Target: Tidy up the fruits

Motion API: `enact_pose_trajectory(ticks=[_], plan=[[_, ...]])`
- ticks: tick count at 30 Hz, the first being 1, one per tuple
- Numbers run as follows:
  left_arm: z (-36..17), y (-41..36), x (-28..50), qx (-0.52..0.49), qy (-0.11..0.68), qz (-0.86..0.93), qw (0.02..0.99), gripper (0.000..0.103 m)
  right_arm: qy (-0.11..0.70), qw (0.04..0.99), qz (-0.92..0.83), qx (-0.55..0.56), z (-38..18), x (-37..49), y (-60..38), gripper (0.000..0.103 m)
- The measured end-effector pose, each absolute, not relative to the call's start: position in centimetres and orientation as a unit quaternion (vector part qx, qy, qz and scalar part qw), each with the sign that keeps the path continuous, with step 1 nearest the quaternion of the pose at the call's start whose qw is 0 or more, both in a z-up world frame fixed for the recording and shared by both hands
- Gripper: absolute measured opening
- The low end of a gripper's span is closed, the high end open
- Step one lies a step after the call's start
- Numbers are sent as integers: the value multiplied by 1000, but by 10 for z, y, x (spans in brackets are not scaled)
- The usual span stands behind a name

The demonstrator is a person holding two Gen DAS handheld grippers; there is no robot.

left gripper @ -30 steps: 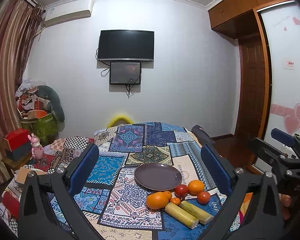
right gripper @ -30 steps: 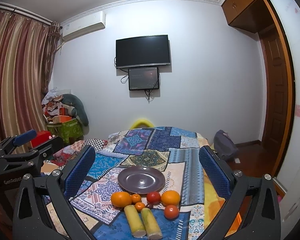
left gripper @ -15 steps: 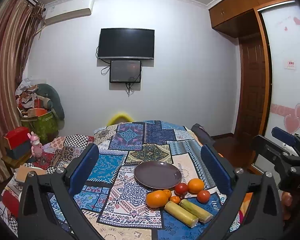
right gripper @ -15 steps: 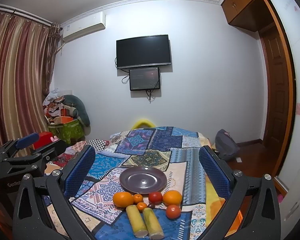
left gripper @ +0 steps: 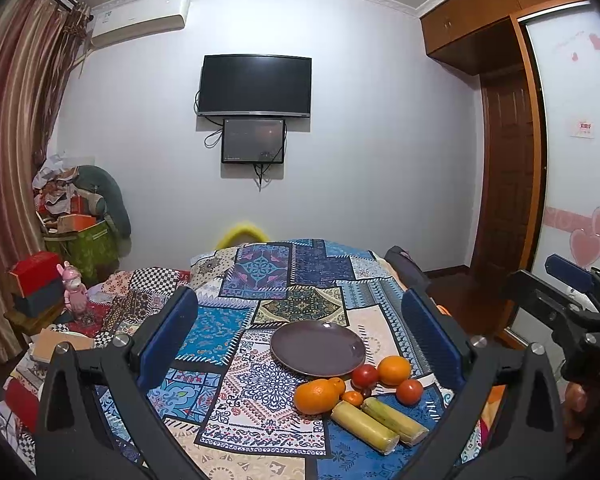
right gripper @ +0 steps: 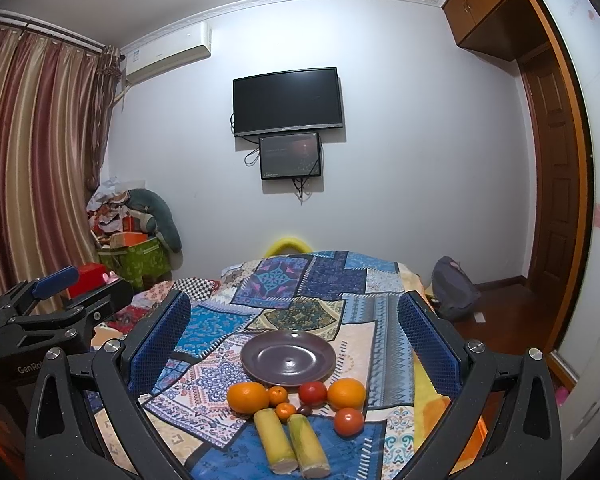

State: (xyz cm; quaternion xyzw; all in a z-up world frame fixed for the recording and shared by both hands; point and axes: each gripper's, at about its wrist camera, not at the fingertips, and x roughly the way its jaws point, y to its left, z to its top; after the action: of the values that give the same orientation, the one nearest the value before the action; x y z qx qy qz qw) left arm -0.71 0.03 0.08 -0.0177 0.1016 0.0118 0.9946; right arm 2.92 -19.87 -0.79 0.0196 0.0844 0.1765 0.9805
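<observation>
Both tools (left gripper: 300, 334) (right gripper: 294, 336) wide open, empty

Even, soft indoor light, sharp focus throughout, strong fisheye bending with dark vignetted corners.

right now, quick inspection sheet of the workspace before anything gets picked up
surface: patchwork cloth over the table, lying flat.
job's things: purple plate empty; beside its near rim two oranges, two tomatoes, two small tangerines, one small dark fruit; two yellow-green stalks nearest, side by side.
clutter: nothing seen on the cloth.
grippers: left tongs open, holding nothing; right tongs open, holding nothing; both above the table, short of the fruit.
cables: wires hang under the wall TV and the small screen.
surroundings: curtains, air conditioner, piled boxes on the left, wooden door on the right.
</observation>
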Motion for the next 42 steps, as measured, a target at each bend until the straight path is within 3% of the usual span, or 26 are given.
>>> enact_pose_trajectory(ticks=[19, 24, 30, 42], plan=[[-3, 0, -2, -23, 106, -6, 994, 102, 94, 979, 183, 11, -14, 31, -194, 103], [-7, -5, 7, -18, 118, -15, 993, 87, 109, 976, 188, 8, -18, 40, -195, 91], [-19, -9, 36, -15, 160, -30, 987, 77, 156, 968, 196, 17, -34, 70, -206, 76], [-68, -12, 115, -14, 265, -45, 963, 70, 252, 951, 181, 18, -78, 131, -225, 56]])
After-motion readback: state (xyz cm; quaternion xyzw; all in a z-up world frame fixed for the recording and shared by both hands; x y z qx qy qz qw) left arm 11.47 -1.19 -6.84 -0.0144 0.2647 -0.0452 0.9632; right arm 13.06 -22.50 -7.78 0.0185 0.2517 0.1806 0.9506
